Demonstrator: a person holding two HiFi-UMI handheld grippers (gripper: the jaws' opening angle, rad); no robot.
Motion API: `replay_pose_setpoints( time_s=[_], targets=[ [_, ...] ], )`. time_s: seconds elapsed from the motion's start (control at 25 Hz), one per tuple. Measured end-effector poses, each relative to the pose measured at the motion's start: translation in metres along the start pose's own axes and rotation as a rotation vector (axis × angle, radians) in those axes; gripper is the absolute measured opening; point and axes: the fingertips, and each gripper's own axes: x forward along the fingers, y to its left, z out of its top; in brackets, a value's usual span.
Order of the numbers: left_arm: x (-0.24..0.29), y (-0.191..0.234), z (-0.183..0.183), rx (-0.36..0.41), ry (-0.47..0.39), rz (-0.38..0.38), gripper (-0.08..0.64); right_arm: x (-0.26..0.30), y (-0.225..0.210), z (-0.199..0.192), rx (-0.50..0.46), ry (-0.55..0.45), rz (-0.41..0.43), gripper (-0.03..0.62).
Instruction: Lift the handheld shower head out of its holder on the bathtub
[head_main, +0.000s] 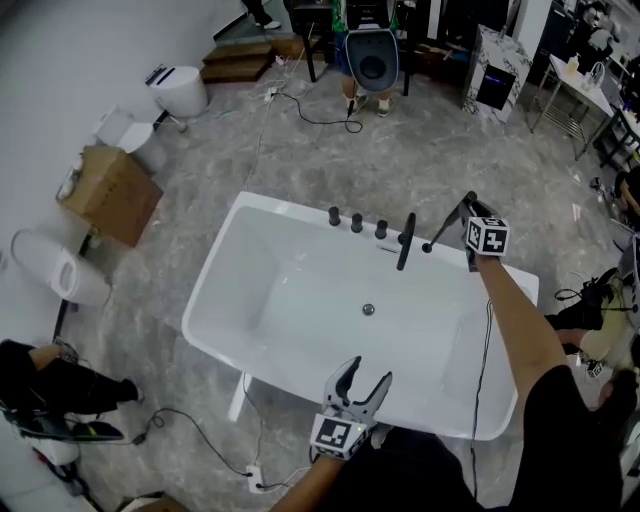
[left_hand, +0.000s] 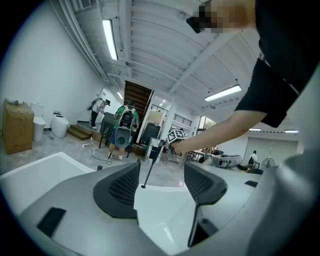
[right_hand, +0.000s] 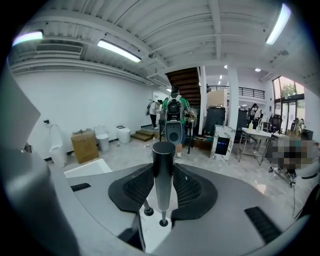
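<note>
Looking down from the head, the right gripper (head_main: 470, 210) at two o'clock hides the upper end of the shower head (head_main: 445, 228). The dark fittings (head_main: 357, 222) along the rim are too small to tell which is the holder. At six o'clock the bathtub (head_main: 290, 300) slips under the left gripper (head_main: 367, 372) and the wearer's dark clothing (head_main: 430, 470), and a person (head_main: 50, 385) at eight o'clock is cut off at the edge.

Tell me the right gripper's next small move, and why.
Probably lift the right gripper straight up a little: its jaws are clamped on the black shower head, and the thin lower end reaches down to the bathtub rim, so it looks not quite free.
</note>
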Motion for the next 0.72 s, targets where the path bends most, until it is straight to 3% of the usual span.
replay_pose_setpoints(
  time_s=[0.28, 0.6, 0.72],
  targets=[
    [-0.013, -0.001, 0.026, 0.006, -0.027, -0.009, 0.262, -0.034, 0.001, 0.049, -0.027, -0.035, -0.007, 0.111],
    [-0.026, -0.010, 0.048, 0.083, -0.081, -0.032, 0.262, -0.068, 0.010, 0.084, -0.036, -0.060, -0.019, 0.110],
    [-0.026, -0.013, 0.051, 0.062, -0.092, -0.045, 0.262, -0.078, 0.013, 0.097, -0.032, -0.072, -0.024, 0.110]
  ],
)
